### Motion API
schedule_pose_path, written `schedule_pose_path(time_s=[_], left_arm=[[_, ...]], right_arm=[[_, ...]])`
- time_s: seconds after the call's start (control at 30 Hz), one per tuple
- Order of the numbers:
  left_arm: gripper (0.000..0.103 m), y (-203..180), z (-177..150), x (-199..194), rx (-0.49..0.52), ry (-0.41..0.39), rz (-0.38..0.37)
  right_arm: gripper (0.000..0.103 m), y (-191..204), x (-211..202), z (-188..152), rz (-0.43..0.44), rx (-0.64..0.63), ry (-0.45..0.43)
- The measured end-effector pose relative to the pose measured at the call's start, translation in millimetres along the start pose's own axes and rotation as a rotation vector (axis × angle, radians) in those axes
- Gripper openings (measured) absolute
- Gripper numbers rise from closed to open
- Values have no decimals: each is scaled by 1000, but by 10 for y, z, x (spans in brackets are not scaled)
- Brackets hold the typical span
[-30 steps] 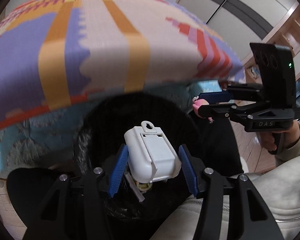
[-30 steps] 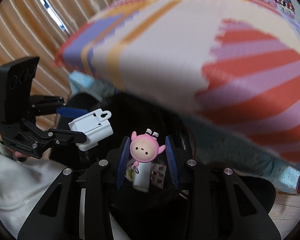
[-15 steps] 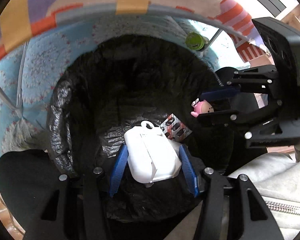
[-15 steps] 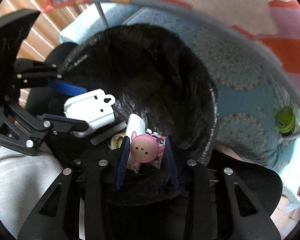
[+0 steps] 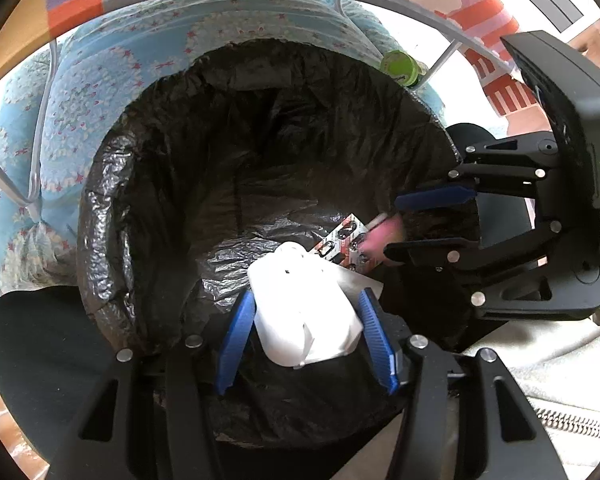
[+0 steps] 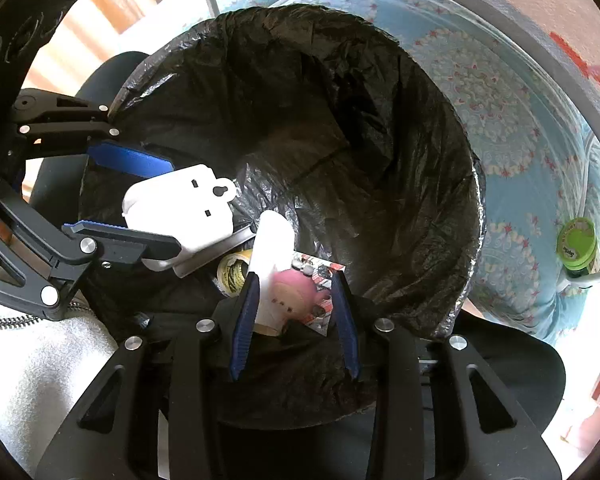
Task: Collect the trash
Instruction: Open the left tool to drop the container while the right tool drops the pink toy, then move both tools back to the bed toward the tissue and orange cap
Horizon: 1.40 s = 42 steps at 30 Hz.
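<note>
Both grippers hang over a bin lined with a black bag (image 5: 148,184), also in the right wrist view (image 6: 380,120). My left gripper (image 5: 306,304) has its jaws spread; the white plastic case (image 5: 304,312) sits loose between them, gaps on both sides; it also shows in the right wrist view (image 6: 184,208). My right gripper (image 6: 296,284) is open; the pink toy figure (image 6: 294,292) is blurred between its spread fingers, apart from both. The toy also shows in the left wrist view (image 5: 382,236). A blister pack (image 5: 346,244), a white cup (image 6: 272,240) and a tape roll (image 6: 232,272) lie in the bin.
A blue patterned cloth (image 6: 500,120) hangs behind the bin under the table edge. A green-capped bottle (image 6: 578,246) stands by a white table leg to the right. My light jacket (image 6: 40,380) is near the bin's front edge.
Both grippers tipped down from the tabletop to over the bin. Both jaws have widened: the white case and the pink toy are no longer gripped, and the toy is blurred, dropping.
</note>
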<state>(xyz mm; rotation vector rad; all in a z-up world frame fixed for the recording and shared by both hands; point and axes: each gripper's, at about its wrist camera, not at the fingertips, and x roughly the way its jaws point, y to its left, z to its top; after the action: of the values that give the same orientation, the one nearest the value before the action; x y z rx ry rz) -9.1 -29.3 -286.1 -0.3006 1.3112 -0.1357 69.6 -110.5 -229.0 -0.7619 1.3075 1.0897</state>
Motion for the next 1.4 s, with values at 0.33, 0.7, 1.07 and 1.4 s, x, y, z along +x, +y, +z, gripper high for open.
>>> schedule_pose_path(time_s=[0.33, 0.7, 1.07, 1.4], left_arm=[[60, 37, 5, -60, -26, 0, 12], [65, -99, 122, -361, 18, -67, -33], [65, -325, 372, -918, 151, -206, -27], [65, -364, 752, -1473, 230, -352, -11]], right_arm=[[47, -15, -71, 21, -11, 16, -17], [47, -73, -367, 59, 1, 52, -92], [47, -285, -973, 70, 25, 120, -264], [48, -612, -1657, 255, 22, 134, -442]])
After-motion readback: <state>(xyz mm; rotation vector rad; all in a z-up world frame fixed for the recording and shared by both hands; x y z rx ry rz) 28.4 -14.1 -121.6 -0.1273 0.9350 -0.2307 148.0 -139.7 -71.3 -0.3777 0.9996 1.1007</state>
